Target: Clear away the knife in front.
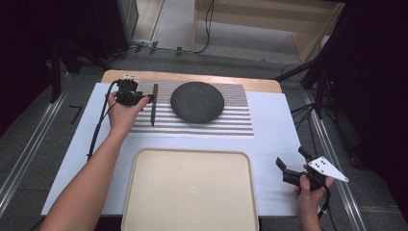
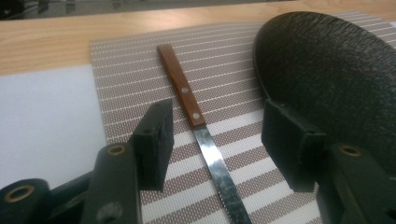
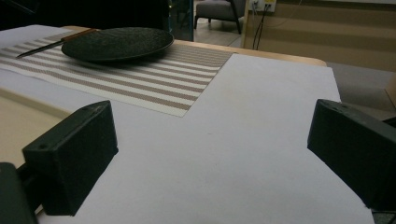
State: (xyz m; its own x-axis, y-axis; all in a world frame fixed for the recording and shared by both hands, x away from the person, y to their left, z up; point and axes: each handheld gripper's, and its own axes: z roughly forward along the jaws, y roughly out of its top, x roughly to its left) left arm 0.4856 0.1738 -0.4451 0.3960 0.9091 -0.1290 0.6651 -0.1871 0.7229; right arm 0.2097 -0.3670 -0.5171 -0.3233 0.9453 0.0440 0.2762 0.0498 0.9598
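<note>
A knife with a brown wooden handle (image 2: 182, 91) and a steel blade (image 2: 217, 170) lies on the striped placemat (image 1: 231, 122), left of a round black plate (image 1: 197, 101). My left gripper (image 2: 217, 126) is open and straddles the knife where handle meets blade, one pad on each side, neither touching it. From above, the left gripper (image 1: 148, 98) reaches the knife (image 1: 154, 108) from the left. My right gripper (image 1: 292, 159) is held open over the white sheet at the near right, with nothing between its pads (image 3: 74, 154). Far off in its view lie the plate (image 3: 116, 42) and the knife (image 3: 56, 43).
A large beige tray (image 1: 190, 190) sits at the table's near edge, between my two forearms. The white sheet (image 1: 269, 144) covers most of the table, and the wooden edge (image 1: 192, 77) shows at the back. Stands and cables surround the table.
</note>
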